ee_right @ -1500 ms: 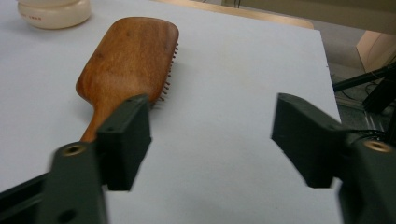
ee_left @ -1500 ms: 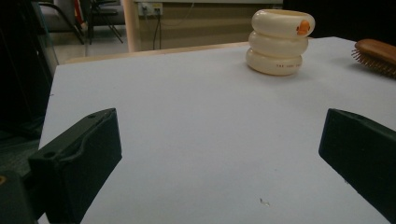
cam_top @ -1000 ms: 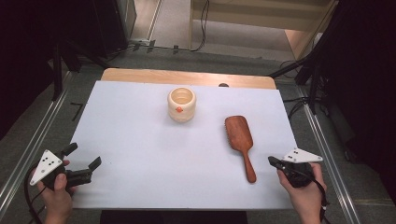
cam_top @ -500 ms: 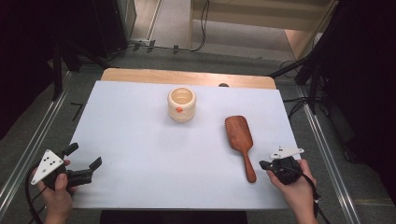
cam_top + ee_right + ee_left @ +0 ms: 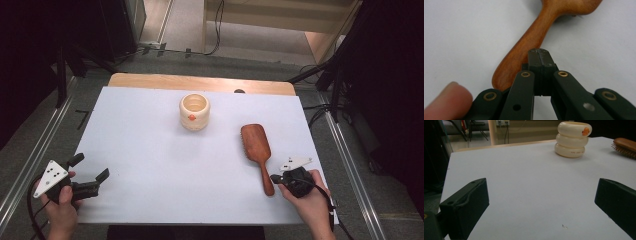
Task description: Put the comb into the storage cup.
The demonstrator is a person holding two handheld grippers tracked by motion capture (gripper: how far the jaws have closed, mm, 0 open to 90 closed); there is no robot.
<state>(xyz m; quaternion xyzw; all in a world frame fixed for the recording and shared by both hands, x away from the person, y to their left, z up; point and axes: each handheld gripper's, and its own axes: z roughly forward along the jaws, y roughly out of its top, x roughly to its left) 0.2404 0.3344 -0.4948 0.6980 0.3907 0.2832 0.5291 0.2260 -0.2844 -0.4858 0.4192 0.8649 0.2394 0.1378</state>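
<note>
While a pale sheet [image 5: 165, 150] covers the wooden table [image 5: 200, 81], dark room and grey floor surround it.
Near the right front edge lies the reddish wooden hairbrush [image 5: 257, 150], smooth handle toward the person, bristles on its oval head. The right gripper [image 5: 276, 178] sits at the handle's end, jaws pressed together on nothing. The left gripper [image 5: 90, 172] rests front left, jaws wide apart. A cream ribbed cup [image 5: 194, 111] stands mid-table.

Reddish-brown hairbrush [image 5: 256, 142], cream cup [image 5: 194, 111], orange-marked
</note>
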